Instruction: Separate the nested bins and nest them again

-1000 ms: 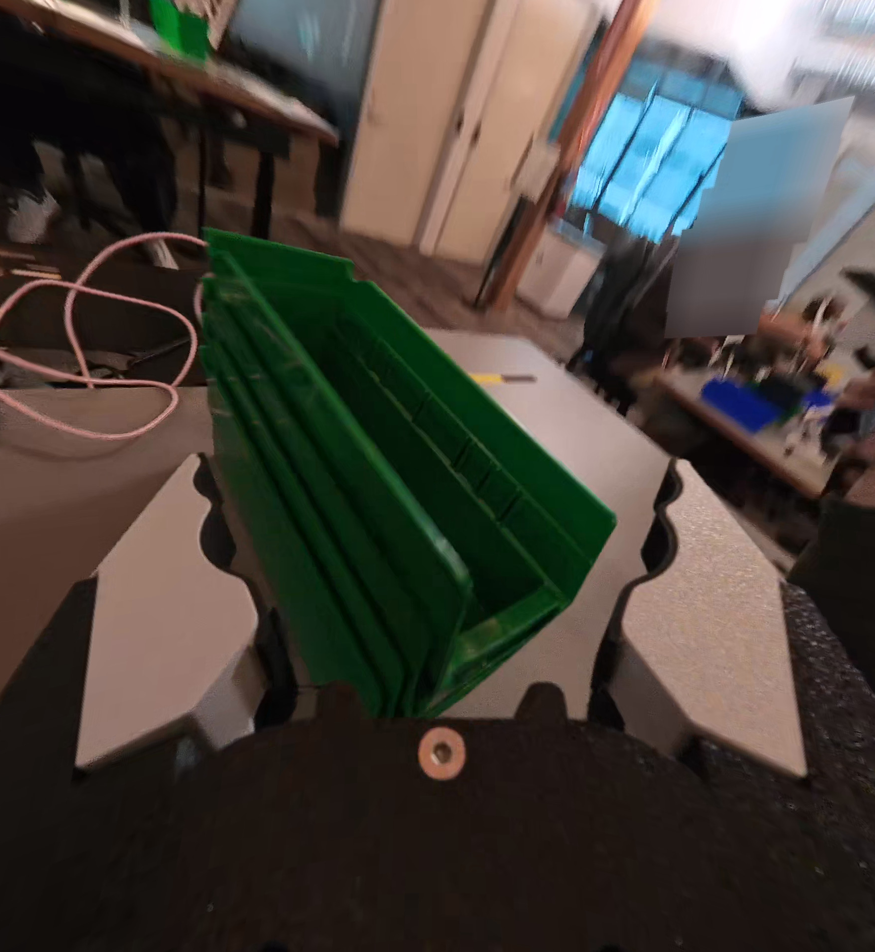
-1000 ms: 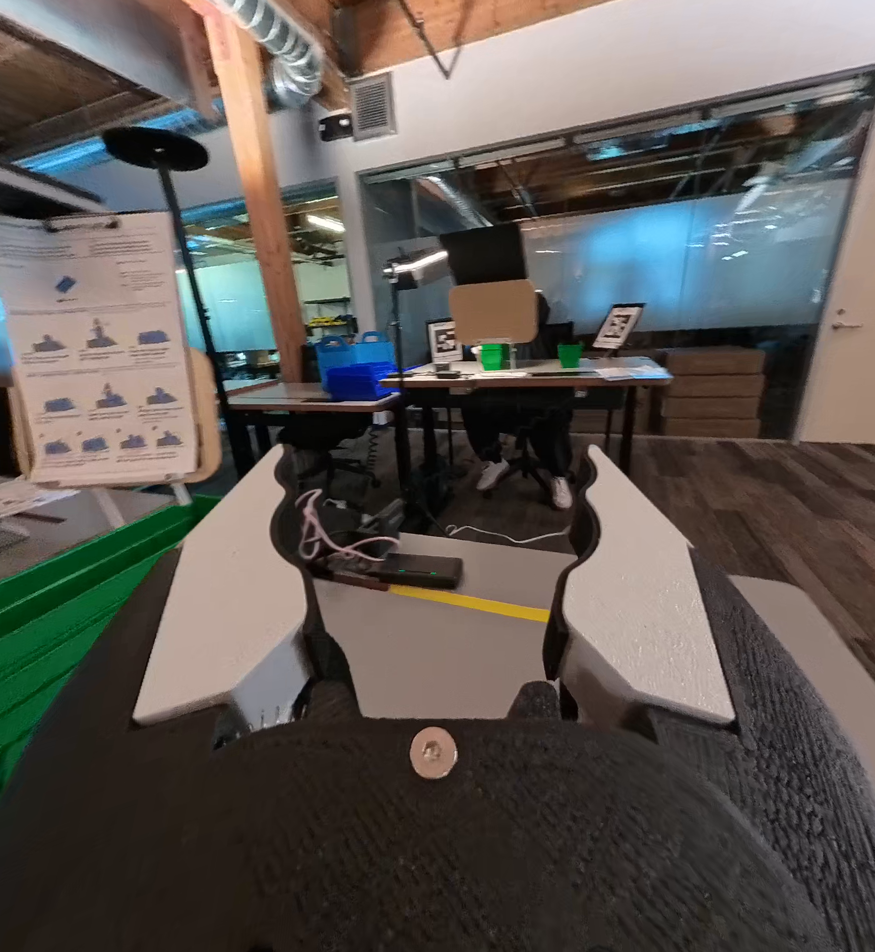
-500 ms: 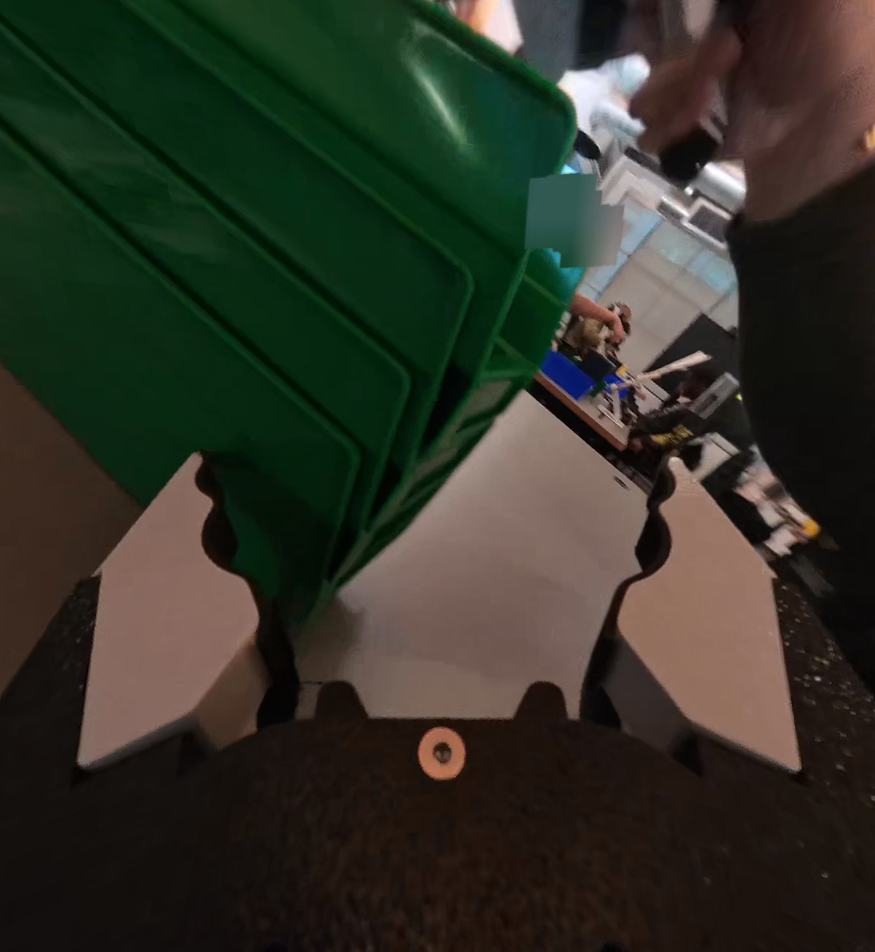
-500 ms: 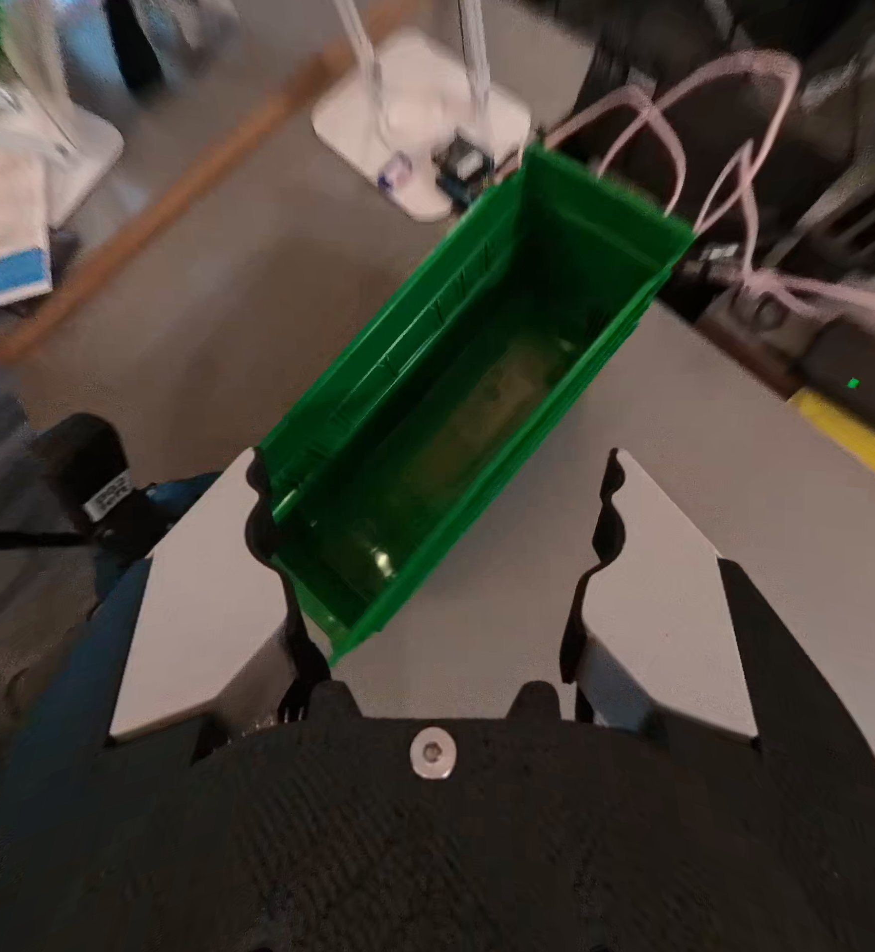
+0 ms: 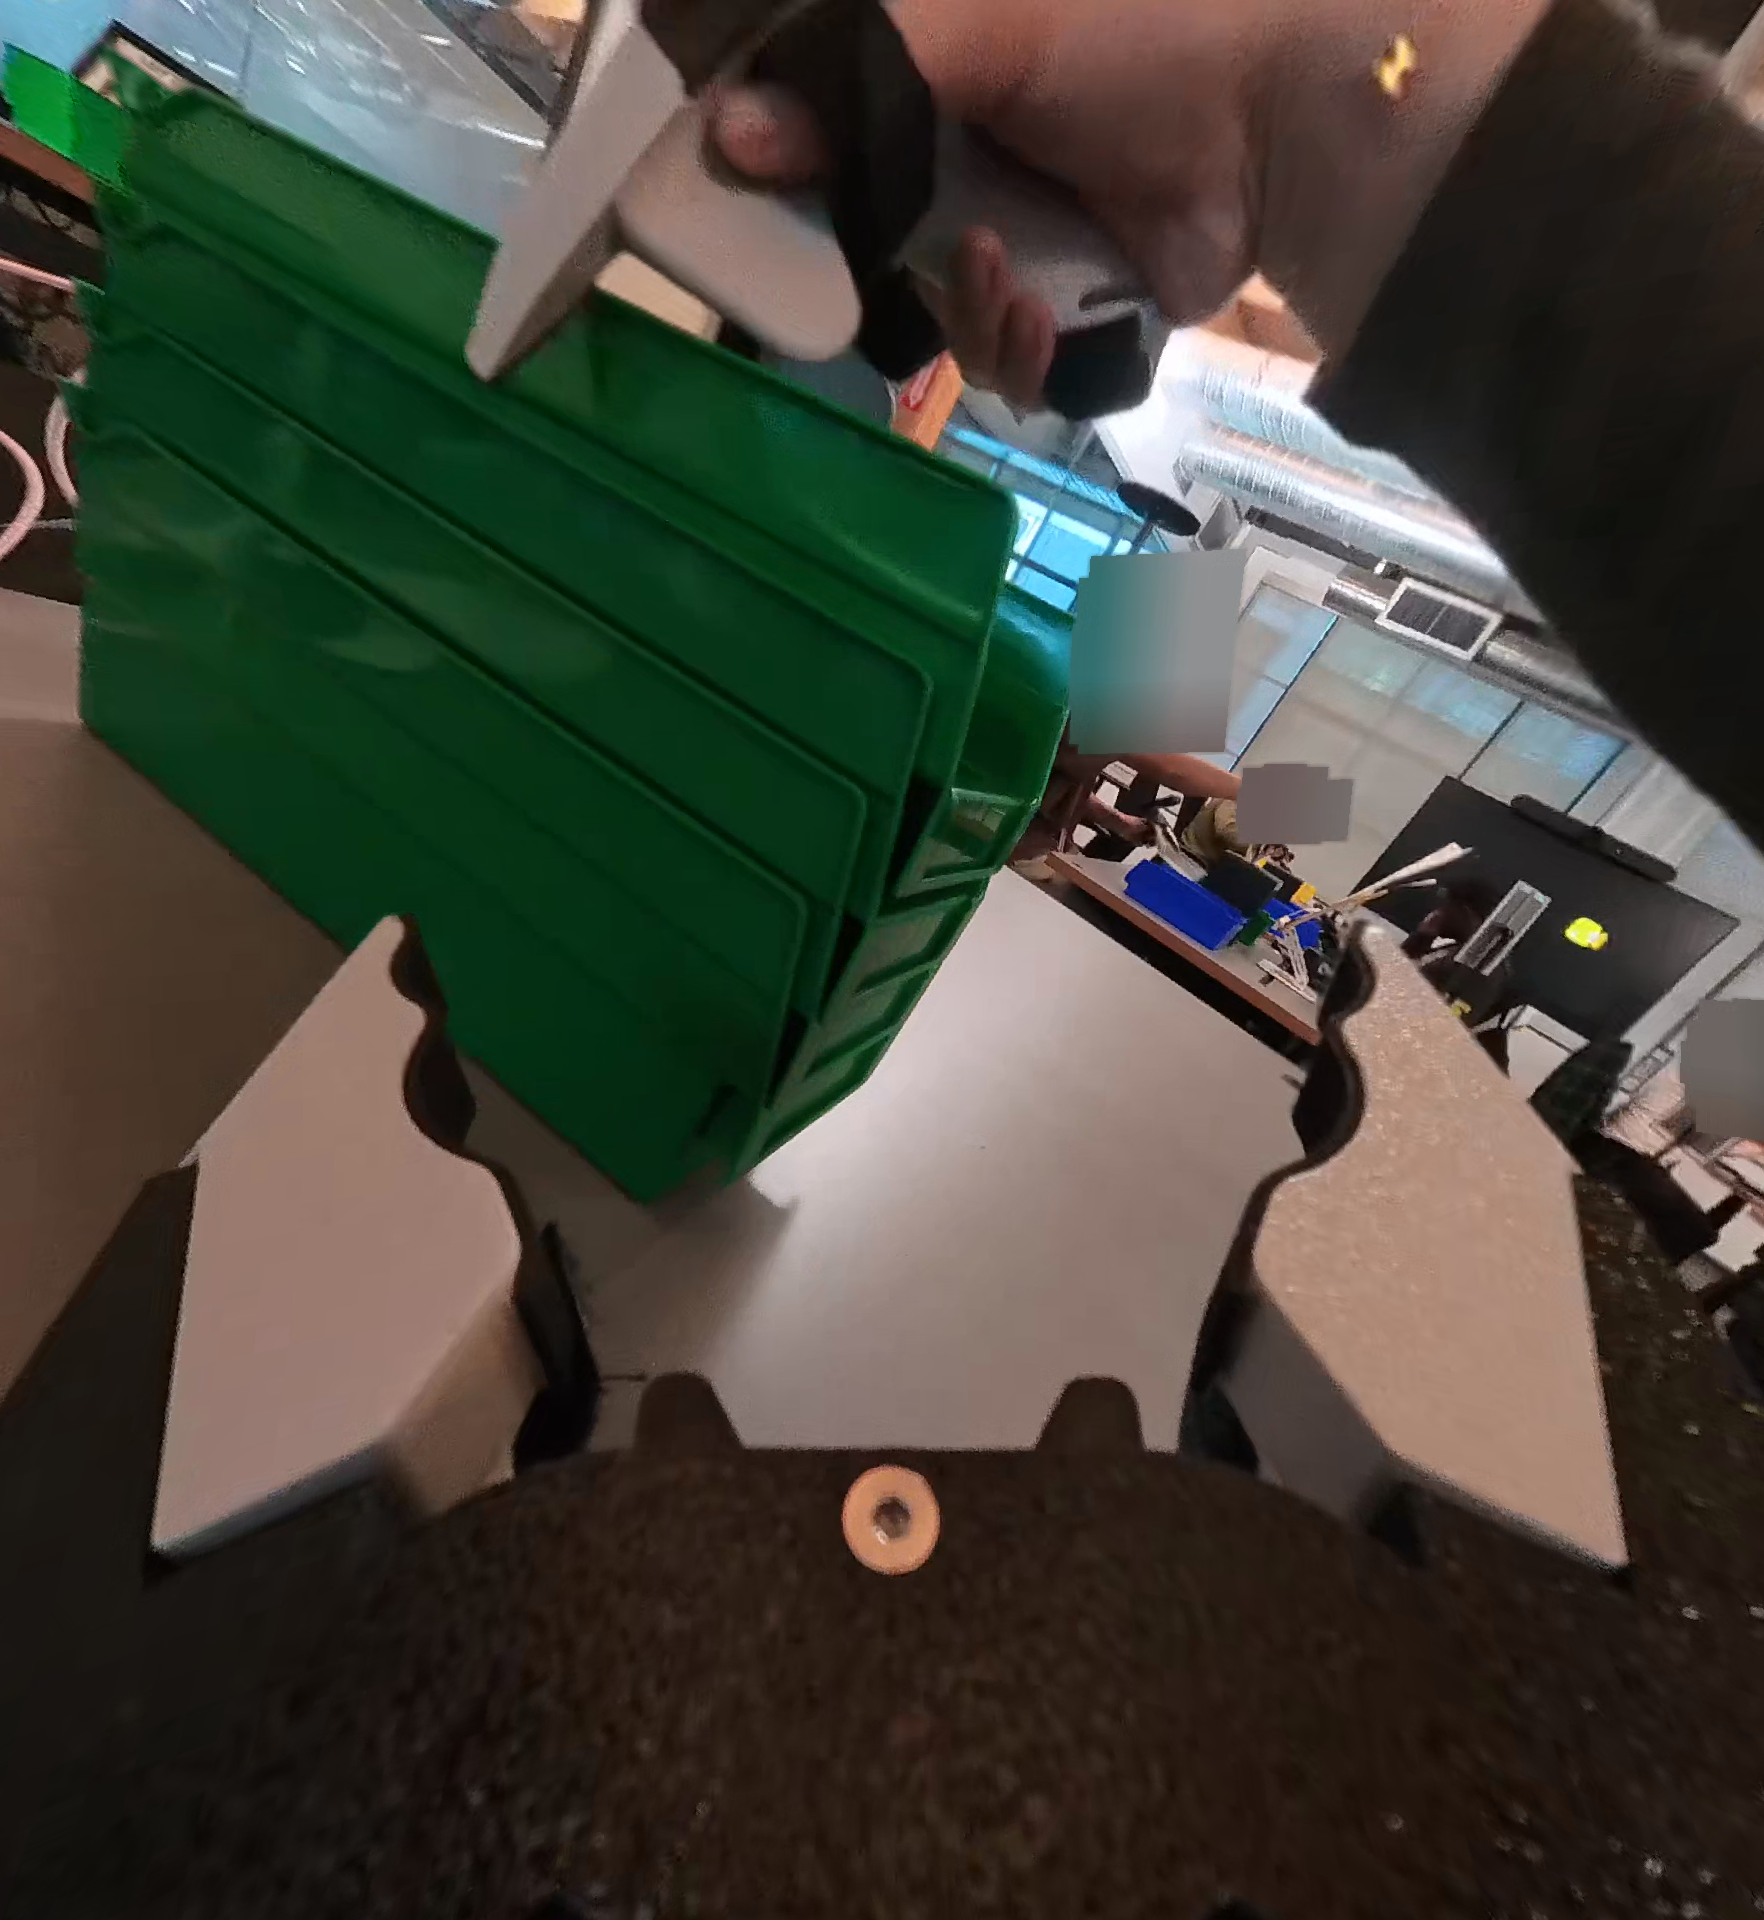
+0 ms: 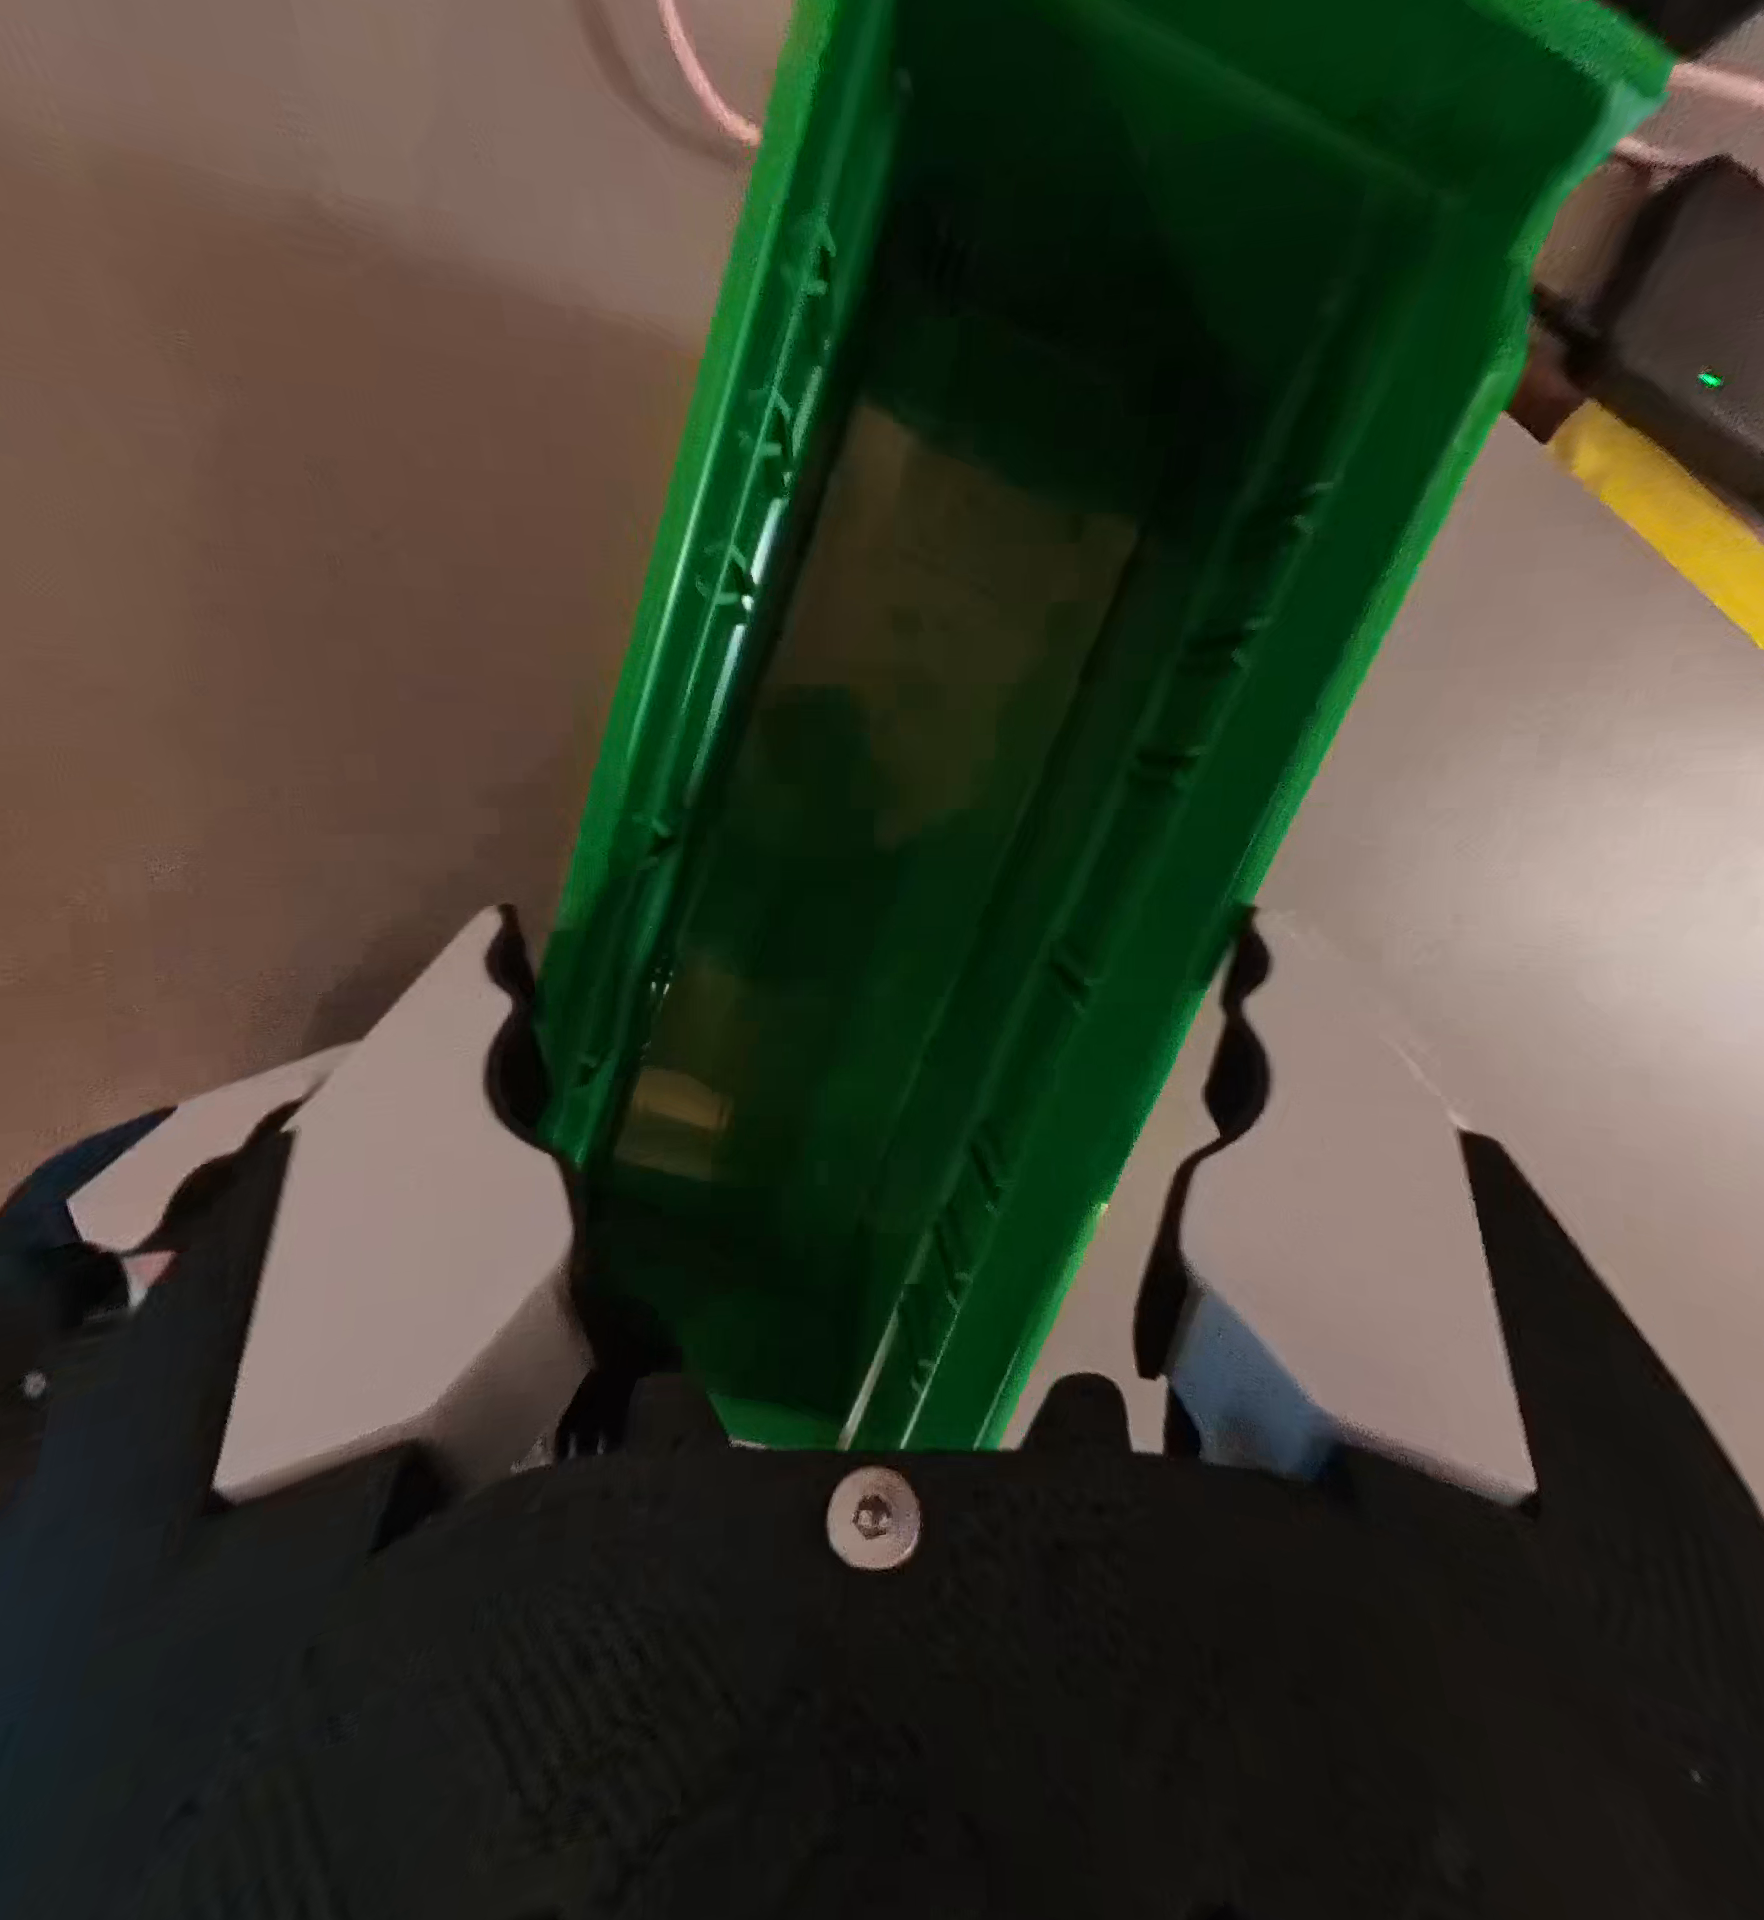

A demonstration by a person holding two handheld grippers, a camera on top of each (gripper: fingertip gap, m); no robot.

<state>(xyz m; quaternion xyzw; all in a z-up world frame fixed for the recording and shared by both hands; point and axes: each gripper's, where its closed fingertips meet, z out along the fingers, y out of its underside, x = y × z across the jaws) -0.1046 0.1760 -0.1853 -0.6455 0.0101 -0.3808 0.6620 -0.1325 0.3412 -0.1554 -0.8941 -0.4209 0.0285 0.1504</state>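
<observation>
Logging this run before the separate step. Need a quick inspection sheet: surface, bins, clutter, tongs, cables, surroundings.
Surface: grey table, with a yellow tape strip near one edge.
Job's things: stack of nested green bins resting on the table, rims stepped; innermost bin looks empty.
Clutter: black device with green lights beside the stack's far end.
Tongs: left tongs open, low beside the stack's near corner, holding nothing; right tongs open, above the stack, straddling the top bin's walls, not closed on them.
Cables: pink cable looped on the table behind the stack.
Surroundings: office with desks, blue bins, a dark screen, people seated farther back.
</observation>
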